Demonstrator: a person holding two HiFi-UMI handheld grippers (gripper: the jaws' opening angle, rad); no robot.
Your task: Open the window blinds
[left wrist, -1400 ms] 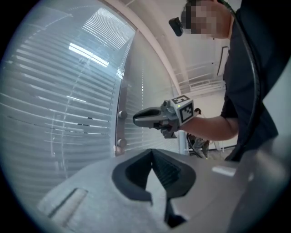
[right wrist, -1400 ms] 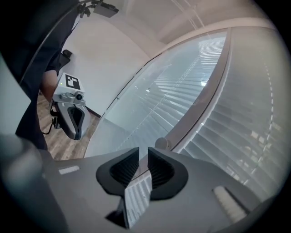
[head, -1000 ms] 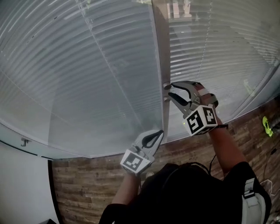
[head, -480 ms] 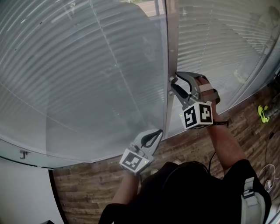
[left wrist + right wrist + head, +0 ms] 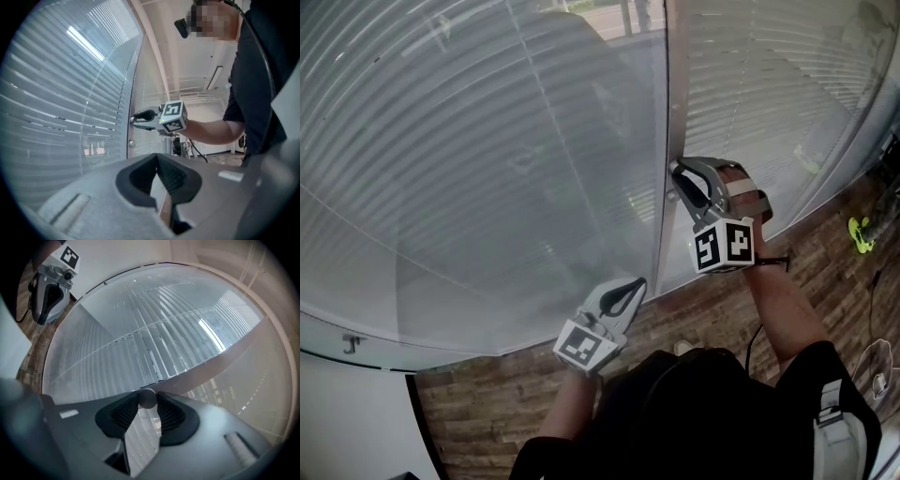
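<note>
Glass panels backed by slatted blinds (image 5: 487,169) fill the view, split by a pale upright post (image 5: 670,112) that carries a small round knob (image 5: 147,398), presumably the slat control. Compared with a second ago, the right gripper (image 5: 677,181) has widened its jaws and is closing them again on that knob — a fresh bite for another twist, I judge — while the left-hand slats look slightly more see-through, so opening seems partly done. The left gripper (image 5: 639,281) hangs low near the sill, jaws together on nothing, and no brand or lettering is readable — only square black-and-white markers on the gripper cubes (image 5: 724,246).
</note>
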